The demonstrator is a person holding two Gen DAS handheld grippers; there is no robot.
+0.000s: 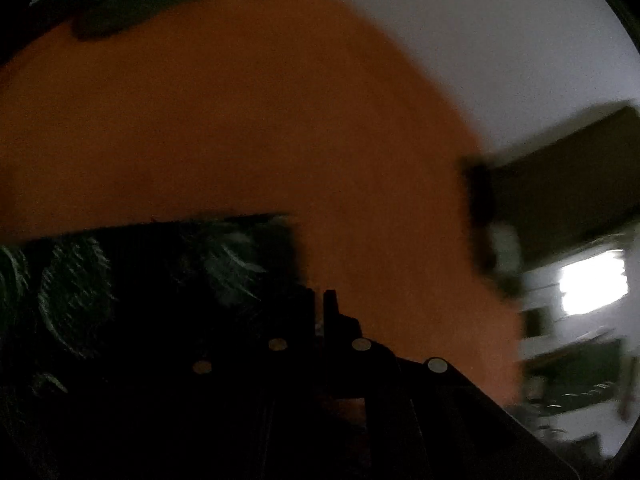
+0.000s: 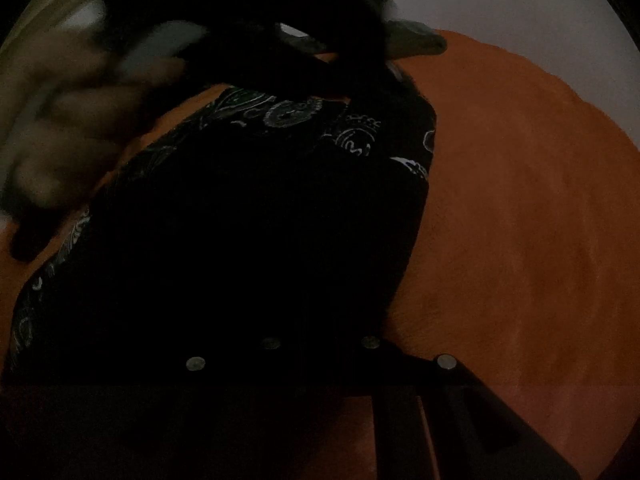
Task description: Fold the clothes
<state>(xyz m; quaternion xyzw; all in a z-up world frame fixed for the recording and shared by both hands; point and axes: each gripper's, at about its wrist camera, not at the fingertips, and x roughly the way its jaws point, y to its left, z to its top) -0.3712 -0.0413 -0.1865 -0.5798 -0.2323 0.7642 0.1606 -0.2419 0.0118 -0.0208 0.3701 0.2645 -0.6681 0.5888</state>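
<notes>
A black garment with a pale paisley print (image 2: 260, 220) lies bunched on an orange cover (image 2: 520, 200). In the right wrist view it piles up over my right gripper (image 2: 320, 320), whose fingertips are lost in the dark cloth; the cloth appears pinched there. The left wrist view has the same garment (image 1: 160, 272) at lower left, its top edge pulled straight. Its corner runs down into my left gripper (image 1: 320, 300), whose fingers stand together on it. A blurred hand (image 2: 68, 120) holds a dark tool over the garment's far edge.
The orange cover (image 1: 240, 120) spreads wide beyond the garment. A dull green item (image 1: 132, 0) lies at its far edge, seen also as the green item (image 2: 416, 40) in the right wrist view. Dark furniture and a bright window (image 1: 592, 284) stand to the right.
</notes>
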